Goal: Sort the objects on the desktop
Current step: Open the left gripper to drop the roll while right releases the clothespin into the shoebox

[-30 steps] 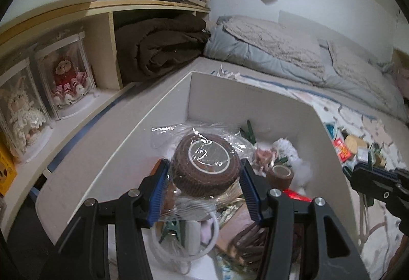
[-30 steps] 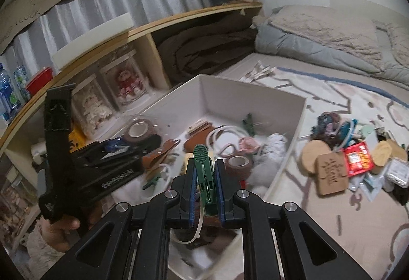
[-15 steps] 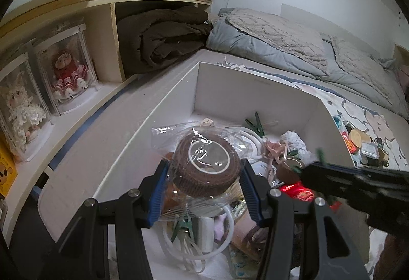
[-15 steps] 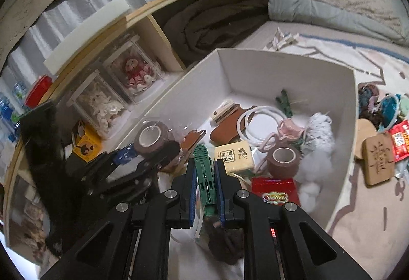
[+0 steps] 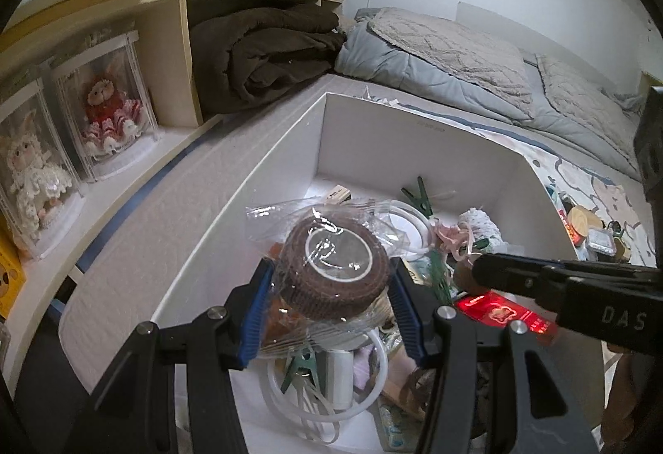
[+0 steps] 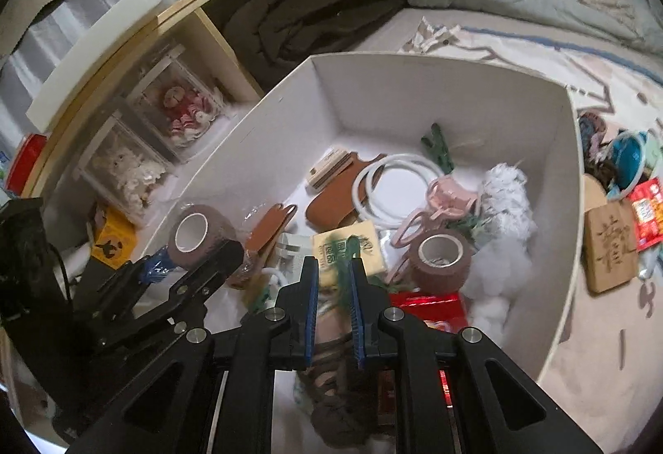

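Step in hand, as judged from the layout: drop 2 items into the white box (image 6: 435,81), which sits on the bed and already holds most of the sorted clutter.

Left gripper (image 5: 331,304): the jaws are closed on a brown tape roll (image 5: 335,271) wrapped in clear plastic film, with 1 blue pad on each side of the roll. The roll hangs above the near end of the box, over a white ring and a green clip lying below.

Right gripper (image 6: 335,280): a green clothespin (image 6: 346,267) shows between the blue pads, blurred. A gap appears between the pin and the pads, so the jaws look slightly apart; whether the pin is gripped or already falling cannot be told. It is above the middle of the box, over a yellow card (image 6: 346,253) and beside a second tape roll (image 6: 439,259).

Procedure:

1. Keep both grippers inside the box walls before releasing.
2. Lower the wrapped roll close to the pile. A round roll will likely roll or bounce if dropped from height.
3. Open the left jaws fully. The loose film may cling to a pad, so lift straight up and check that it comes free.
4. Keep the 2 grippers apart; the right one crosses just beside the left in the left wrist view.

More items remain on the bed (image 6: 580,329) right of the box, including a carved wooden block (image 6: 613,246).
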The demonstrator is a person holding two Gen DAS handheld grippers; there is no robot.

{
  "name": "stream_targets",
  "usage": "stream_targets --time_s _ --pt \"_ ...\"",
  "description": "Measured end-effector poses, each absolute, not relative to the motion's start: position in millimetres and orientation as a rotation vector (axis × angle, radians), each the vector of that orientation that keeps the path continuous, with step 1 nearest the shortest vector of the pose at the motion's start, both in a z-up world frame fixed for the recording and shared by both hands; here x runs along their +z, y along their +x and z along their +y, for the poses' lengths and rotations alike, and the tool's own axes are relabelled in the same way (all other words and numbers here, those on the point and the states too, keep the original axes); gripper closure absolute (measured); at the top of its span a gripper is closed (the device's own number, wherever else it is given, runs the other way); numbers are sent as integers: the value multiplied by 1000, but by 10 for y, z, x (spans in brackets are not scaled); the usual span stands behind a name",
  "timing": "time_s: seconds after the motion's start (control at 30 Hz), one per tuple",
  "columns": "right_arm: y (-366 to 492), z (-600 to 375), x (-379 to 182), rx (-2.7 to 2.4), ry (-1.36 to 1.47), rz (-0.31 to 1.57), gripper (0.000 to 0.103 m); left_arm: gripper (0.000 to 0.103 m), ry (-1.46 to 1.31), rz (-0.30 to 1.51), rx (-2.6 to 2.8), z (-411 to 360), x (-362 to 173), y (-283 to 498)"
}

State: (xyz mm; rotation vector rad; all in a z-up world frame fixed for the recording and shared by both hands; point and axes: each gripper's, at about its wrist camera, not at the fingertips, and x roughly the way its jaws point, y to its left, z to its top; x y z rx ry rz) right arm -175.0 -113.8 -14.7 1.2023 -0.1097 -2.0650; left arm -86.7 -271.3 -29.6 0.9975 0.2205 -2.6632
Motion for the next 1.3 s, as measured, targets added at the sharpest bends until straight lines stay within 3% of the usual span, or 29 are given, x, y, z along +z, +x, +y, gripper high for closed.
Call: stream_targets --time_s 0.53,0.6,0.73,0.77,1.3 --pt "-1592 -856 57 -2106 1101 -122 89 49 1073 170 -2717 -2433 -356 -947" --pt "-1579 -829 68 -2124 1089 -103 89 46 1077 168 -2721 -2398 -355 -953" --pt "-1580 -774 70 -2128 1084 -110 89 22 1068 184 -2728 -2373 -338 -961" --pt "-1580 -761 71 -2131 1081 -109 89 20 1064 189 -2729 -2370 -332 -957" --pt "-1475 -691 133 -2156 977 -71 89 19 1006 193 -2751 -2316 -192 -817"
